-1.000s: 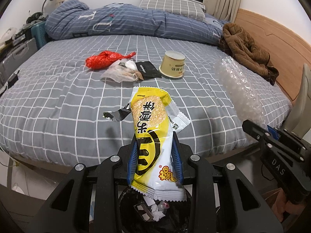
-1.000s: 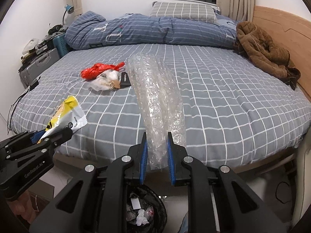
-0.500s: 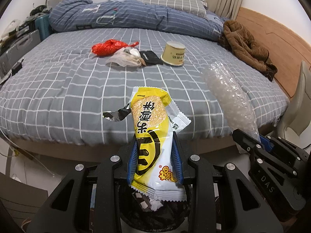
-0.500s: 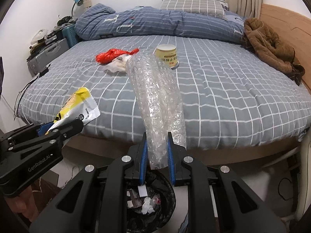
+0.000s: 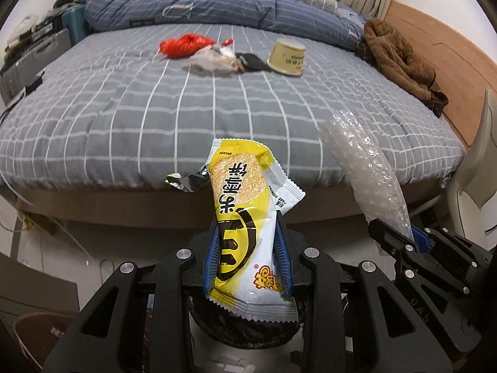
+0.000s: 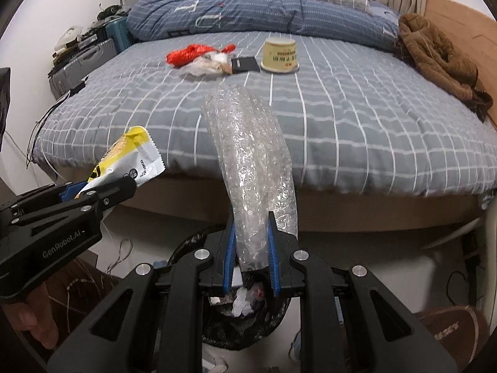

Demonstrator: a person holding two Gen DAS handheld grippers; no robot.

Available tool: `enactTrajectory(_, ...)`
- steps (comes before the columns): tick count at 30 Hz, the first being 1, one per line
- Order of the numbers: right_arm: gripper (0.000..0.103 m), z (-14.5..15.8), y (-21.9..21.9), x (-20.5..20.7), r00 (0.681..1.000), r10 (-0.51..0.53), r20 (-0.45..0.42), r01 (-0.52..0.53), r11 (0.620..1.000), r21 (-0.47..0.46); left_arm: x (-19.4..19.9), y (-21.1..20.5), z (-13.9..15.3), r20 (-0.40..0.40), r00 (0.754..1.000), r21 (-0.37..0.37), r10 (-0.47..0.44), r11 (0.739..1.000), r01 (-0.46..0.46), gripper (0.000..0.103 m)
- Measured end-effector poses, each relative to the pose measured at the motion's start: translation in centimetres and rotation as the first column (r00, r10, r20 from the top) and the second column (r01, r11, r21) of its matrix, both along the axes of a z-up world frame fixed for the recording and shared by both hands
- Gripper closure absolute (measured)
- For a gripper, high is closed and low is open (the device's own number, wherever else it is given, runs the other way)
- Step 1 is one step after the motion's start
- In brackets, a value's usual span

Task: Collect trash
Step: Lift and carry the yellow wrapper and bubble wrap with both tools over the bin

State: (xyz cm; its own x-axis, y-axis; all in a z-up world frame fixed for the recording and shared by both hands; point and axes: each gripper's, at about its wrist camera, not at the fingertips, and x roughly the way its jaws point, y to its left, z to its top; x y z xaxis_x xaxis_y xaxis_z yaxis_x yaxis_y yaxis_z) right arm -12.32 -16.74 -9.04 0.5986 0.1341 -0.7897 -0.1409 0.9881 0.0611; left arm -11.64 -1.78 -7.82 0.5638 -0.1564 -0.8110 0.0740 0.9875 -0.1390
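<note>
Left gripper (image 5: 247,256) jaws clamp yellow snack wrapper (image 5: 245,230); right gripper (image 6: 251,256) jaws pinch clear bubble-wrap roll (image 6: 248,168). Risk: long roll catches black bin (image 6: 217,326) rim, tips out.

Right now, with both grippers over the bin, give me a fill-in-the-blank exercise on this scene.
1. The left gripper is shut on a ____ snack wrapper.
2. The right gripper is shut on a roll of ____ wrap.
3. The paper cup stands on the ____.
4. Beside the clear bag lies a ____ bag.

Missing words: yellow; bubble; bed; red
</note>
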Motion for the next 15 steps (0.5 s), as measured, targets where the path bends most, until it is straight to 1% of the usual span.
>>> enactTrajectory(5,0.086,-2.3,0.6,-0.3,0.998,0.015,-0.068,-0.014,1.0,0.018,-0.2,0.7,-2.6,-0.052,0.999,0.009,0.01,1.0,-0.01,0.072)
enactTrajectory(8,0.086,-3.5,0.9,0.0,0.995,0.023,-0.096,-0.022,1.0,0.013,0.0,1.4,-4.0,-0.082,0.996,-0.01,0.016,1.0,-0.017,0.072)
enactTrajectory(15,0.086,-6.7,1.9,0.9,0.984,0.051,-0.17,-0.052,0.999,-0.002,0.6,1.7,-6.9,-0.138,0.99,-0.013,0.001,1.0,-0.003,0.072)
